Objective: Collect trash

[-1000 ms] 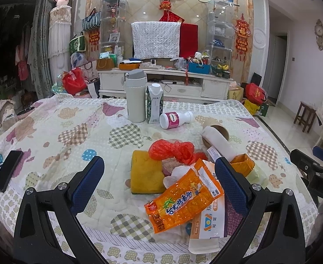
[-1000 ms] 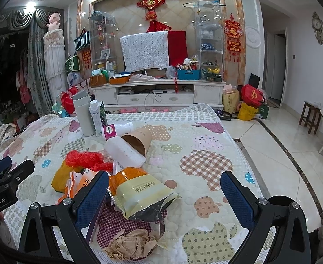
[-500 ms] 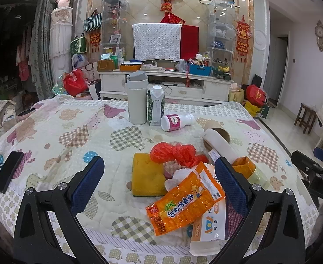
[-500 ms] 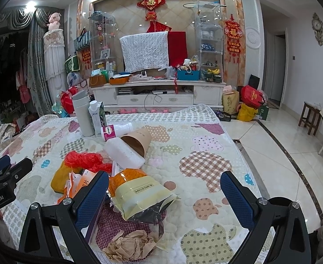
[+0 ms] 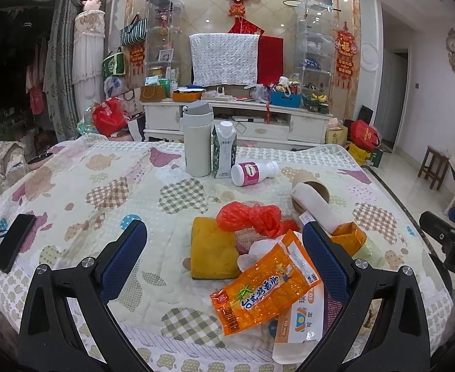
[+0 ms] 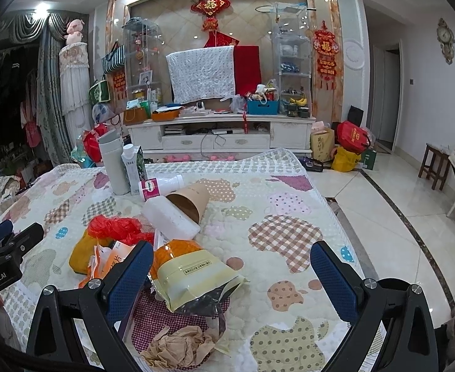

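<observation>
While both my left gripper (image 5: 224, 243) and right gripper (image 6: 230, 266) hang spread and empty, the slick orange snack bag (image 5: 266, 285) could slip from a shallow pinch.

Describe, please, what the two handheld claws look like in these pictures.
Both look alike. The left claw has two black angular arms with silver screws, each tipped by a blue textured pad. The right claw is built the same. Seen from the right camera, the left claw's black body bears white lettering, "GenRobot.AI". No hands, sleeves or cables show.
</observation>
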Demonstrator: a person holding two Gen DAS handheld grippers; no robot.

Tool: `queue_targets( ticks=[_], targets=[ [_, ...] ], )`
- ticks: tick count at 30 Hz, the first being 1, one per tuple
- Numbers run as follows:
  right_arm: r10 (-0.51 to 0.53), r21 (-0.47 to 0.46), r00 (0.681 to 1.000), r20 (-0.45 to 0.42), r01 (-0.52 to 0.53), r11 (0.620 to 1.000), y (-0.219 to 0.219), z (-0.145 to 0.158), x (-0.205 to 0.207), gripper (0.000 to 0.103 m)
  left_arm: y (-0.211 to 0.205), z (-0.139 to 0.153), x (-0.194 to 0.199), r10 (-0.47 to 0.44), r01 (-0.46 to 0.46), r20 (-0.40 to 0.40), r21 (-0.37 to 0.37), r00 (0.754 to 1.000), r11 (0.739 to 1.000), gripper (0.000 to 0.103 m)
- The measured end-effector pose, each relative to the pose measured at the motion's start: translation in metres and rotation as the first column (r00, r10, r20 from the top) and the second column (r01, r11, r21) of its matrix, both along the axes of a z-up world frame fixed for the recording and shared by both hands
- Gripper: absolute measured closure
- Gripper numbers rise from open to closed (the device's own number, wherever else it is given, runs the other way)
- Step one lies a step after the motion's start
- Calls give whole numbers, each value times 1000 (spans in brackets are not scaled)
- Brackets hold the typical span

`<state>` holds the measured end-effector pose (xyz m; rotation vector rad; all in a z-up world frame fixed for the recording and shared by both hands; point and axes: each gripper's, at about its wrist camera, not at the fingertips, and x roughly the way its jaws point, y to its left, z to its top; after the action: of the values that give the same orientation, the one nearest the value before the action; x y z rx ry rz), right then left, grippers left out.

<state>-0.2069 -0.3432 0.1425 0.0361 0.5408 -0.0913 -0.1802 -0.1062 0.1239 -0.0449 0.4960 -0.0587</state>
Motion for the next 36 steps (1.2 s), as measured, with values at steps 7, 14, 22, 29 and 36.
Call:
queue_targets(
  ticks=[7,14,22,29,36],
  targets=[
    [0,0,1000,1,0,1000,0,0,-1,2,4,-1,1,3,-3,-4,-14,1000,1000,3],
    [1,-4,1000,-5,-1,1000,-3,0,-3,2,12,-3,2,-1,1,-21,-14,1000,1000,3],
    [0,-18,998,-58,-1,1000,-16,-9,-5,3,30,-16,2,-49,48,-85,-12,995,999,3],
    [8,-16,994,-110,-9,1000,-19,-23,-6,3,30,-28,2,-61,59,-118,-14,991,998,3],
    [22,-23,990,-141,-26,999,-14,-31,-5,3,22,-34,3,-76,76,-134,-10,988,997,3]
  ],
)
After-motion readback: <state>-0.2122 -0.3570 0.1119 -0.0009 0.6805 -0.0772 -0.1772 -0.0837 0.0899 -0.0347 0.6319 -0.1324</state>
